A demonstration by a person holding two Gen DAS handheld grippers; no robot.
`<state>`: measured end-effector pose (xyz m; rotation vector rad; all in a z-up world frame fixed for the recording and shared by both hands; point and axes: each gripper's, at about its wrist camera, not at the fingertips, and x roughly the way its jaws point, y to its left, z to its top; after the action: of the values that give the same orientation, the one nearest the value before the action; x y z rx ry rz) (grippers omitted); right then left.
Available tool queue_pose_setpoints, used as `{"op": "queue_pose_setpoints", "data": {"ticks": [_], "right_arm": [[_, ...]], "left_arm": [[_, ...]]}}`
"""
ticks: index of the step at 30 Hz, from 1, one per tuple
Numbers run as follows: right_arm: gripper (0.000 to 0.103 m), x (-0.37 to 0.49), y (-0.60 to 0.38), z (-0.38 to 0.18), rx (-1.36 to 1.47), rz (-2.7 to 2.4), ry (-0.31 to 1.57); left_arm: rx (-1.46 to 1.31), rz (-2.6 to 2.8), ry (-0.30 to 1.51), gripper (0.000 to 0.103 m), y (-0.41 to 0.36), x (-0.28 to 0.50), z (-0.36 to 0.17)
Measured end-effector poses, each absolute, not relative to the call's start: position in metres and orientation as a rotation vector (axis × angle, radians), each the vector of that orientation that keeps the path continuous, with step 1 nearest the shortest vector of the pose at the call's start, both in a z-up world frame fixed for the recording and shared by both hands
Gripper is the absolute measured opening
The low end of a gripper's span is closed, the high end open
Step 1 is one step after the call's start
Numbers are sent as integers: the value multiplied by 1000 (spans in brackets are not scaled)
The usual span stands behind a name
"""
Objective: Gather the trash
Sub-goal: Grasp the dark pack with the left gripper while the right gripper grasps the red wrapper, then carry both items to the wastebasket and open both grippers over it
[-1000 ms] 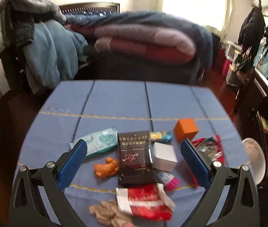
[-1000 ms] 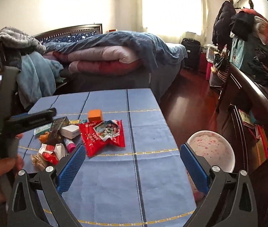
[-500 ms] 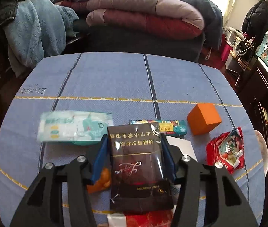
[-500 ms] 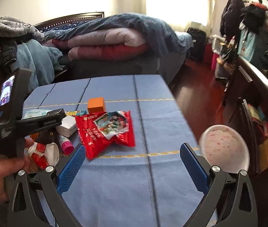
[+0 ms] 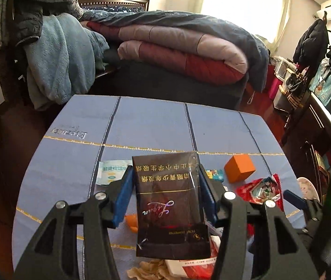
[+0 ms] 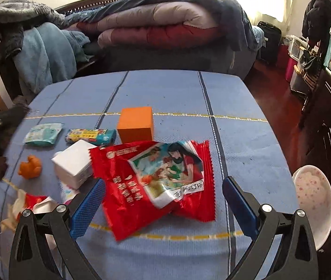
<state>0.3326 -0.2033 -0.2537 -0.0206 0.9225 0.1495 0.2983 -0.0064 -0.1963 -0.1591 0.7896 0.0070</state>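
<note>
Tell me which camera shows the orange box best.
The right wrist view. The orange box sits unobstructed near the middle of the blue tablecloth, two faces clear. The left wrist view shows it smaller, off to the right, beyond the dark pack held in the left gripper.

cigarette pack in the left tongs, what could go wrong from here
The left tongs pinch the dark cigarette pack only by its side edges through loose cellophane, so it could slip out. The open right tongs straddle the red wrapper; closing may just crumple it or snag the blue tablecloth.
</note>
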Motion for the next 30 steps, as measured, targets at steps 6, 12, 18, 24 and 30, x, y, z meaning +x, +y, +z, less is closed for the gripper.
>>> {"op": "queue_pose_setpoints", "data": {"ticks": [6, 12, 18, 24, 30], "right_arm": [[30, 330, -202, -256, -30, 185, 936], [20, 310, -213, -236, 25, 229, 903], [19, 278, -236, -208, 91, 240, 849], [18, 251, -263, -189, 136, 228, 811], [18, 227, -290, -179, 176, 202, 790]], "left_arm": [[-151, -14, 769, 53, -8, 295, -189], [-161, -36, 743, 53, -13, 285, -177], [-158, -79, 701, 53, -26, 268, -159], [-156, -138, 648, 53, -48, 246, -138], [-128, -202, 607, 53, -82, 228, -118]]}}
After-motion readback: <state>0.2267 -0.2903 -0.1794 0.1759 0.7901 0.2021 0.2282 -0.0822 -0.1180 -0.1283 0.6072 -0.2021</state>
